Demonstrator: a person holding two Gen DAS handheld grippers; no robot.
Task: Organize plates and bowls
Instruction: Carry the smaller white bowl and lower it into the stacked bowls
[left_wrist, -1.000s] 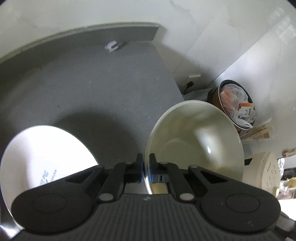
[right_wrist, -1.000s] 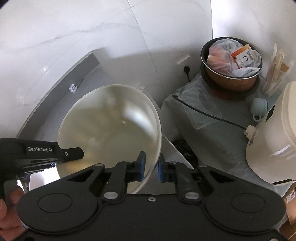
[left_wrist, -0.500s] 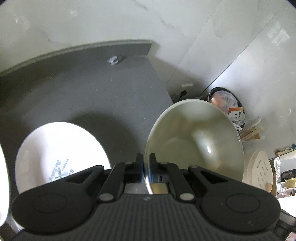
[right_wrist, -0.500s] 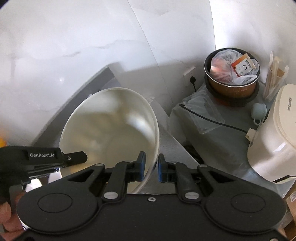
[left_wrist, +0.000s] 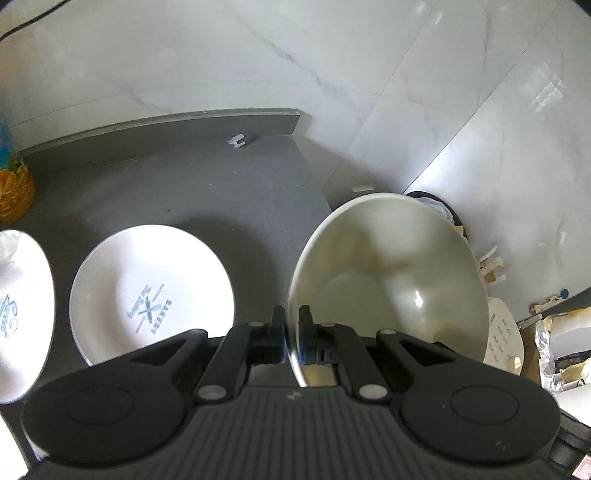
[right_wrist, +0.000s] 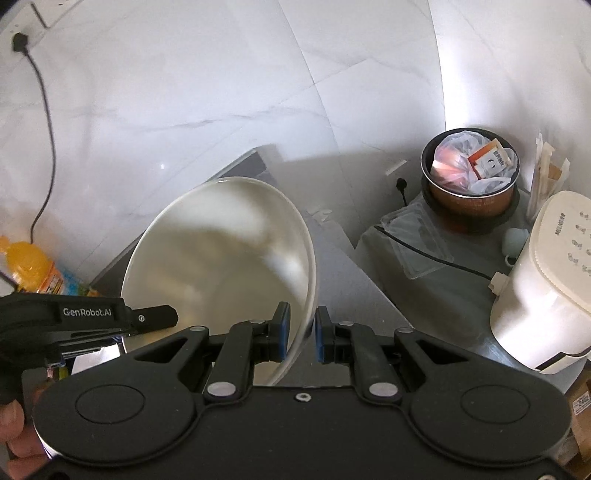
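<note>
A pale, glossy bowl (left_wrist: 388, 288) hangs in the air, tilted with its inside towards both cameras. My left gripper (left_wrist: 291, 332) is shut on the bowl's left rim. My right gripper (right_wrist: 301, 332) has the opposite rim of the bowl (right_wrist: 221, 266) between its blue pads, and the wall runs slantwise through them. The left gripper's finger (right_wrist: 155, 318) shows at the bowl's far side. Below, on the grey counter (left_wrist: 184, 184), lies a white plate (left_wrist: 151, 295) printed "BAKERY". A second white plate (left_wrist: 22, 314) is cut off at the left edge.
An orange drink bottle (left_wrist: 13, 192) stands at the counter's far left by the marble wall. A small white clip (left_wrist: 236, 141) lies at the back. Right of the counter, lower down, are a brown pot stuffed with bags (right_wrist: 469, 173) and a white rice cooker (right_wrist: 546, 288). A hand (right_wrist: 14, 424) holds the left gripper.
Both grippers have risen together with the bowl, away from the counter. The whole printed plate, a second plate and the orange bottle have come into view.
</note>
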